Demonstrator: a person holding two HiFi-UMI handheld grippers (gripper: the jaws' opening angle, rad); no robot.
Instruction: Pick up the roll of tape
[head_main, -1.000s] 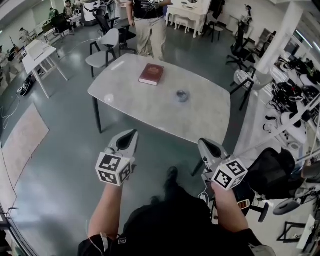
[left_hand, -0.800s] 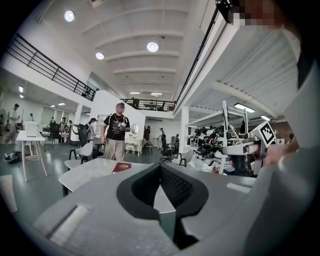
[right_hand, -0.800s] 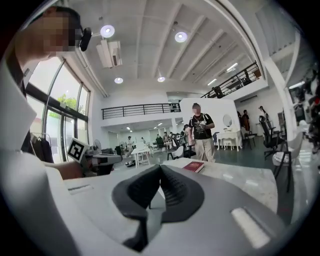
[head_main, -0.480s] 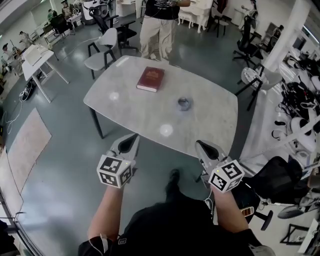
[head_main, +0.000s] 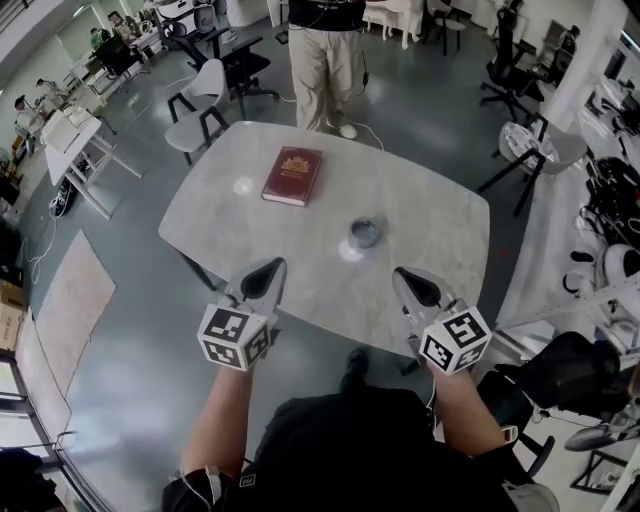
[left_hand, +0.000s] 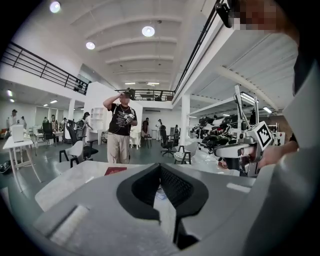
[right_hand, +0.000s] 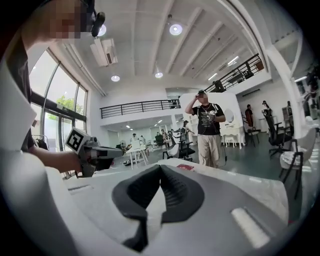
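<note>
The roll of tape (head_main: 365, 232), small, grey and shiny, lies flat near the middle of the white marble table (head_main: 230, 215). Both grippers are held side by side over the table's near edge, pointing across it. My left gripper (head_main: 270, 266) is shut and empty, short of the tape and to its left. My right gripper (head_main: 403, 274) also looks shut with nothing in it, short of the tape and slightly to its right. In the left gripper view the jaws (left_hand: 160, 166) meet at the tips. The right gripper view shows its jaws (right_hand: 160, 167) meeting the same way.
A dark red book (head_main: 293, 176) lies on the table beyond and left of the tape. A person (head_main: 325, 50) stands at the far edge. Chairs (head_main: 200, 95) stand at the far left corner, with a desk (head_main: 75, 135) further left and cluttered racks (head_main: 610, 190) to the right.
Both grippers have come forward together from over the floor to over the table's near edge. The table and tape now appear closer. The jaws look unchanged.
</note>
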